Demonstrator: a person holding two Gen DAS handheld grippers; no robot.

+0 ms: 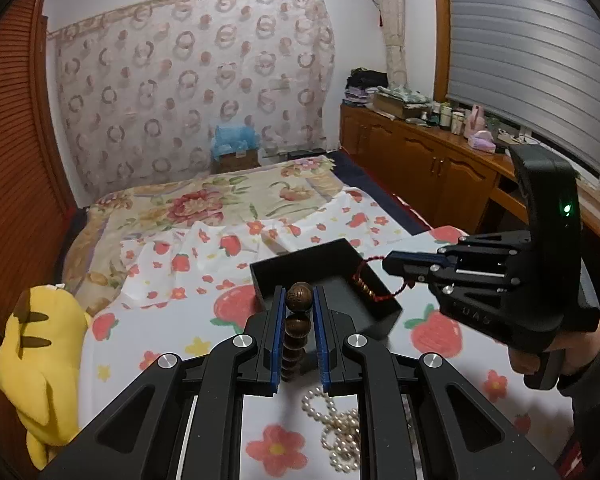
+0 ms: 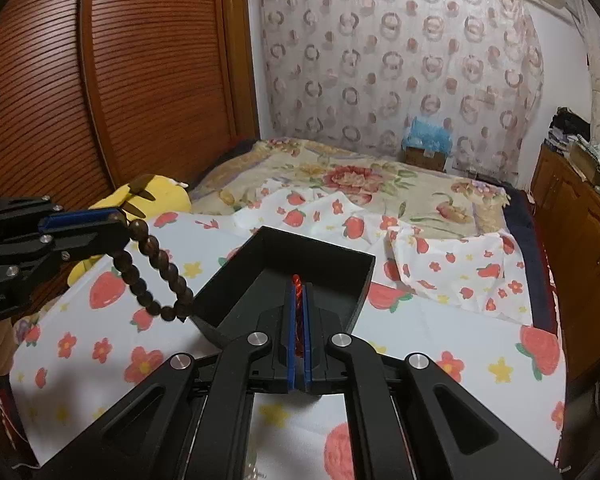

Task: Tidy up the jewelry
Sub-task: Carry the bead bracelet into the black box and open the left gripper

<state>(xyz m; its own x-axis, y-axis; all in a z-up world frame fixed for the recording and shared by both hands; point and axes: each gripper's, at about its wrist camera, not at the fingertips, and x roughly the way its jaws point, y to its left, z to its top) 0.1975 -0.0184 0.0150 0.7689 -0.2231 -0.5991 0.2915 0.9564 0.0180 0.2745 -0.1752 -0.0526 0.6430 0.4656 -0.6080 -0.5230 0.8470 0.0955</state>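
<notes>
Now L gripper [image 1: 297, 300] grips bead bracelet [image 1: 299, 298], R gripper [image 2: 299, 300] red cord [image 2: 296, 281].

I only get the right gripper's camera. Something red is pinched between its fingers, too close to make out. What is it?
Observer: A red cord bracelet with gold beads, hanging half into the black box.
Operator: And that brown bead loop on my left, how is it held?
Observer: The left gripper has one big carved bead of the wooden bracelet between its fingers; the rest dangles below.
Operator: Is there any other jewelry around?
Observer: Yes, a pearl necklace lies coiled on the strawberry sheet, under the left gripper.
</notes>
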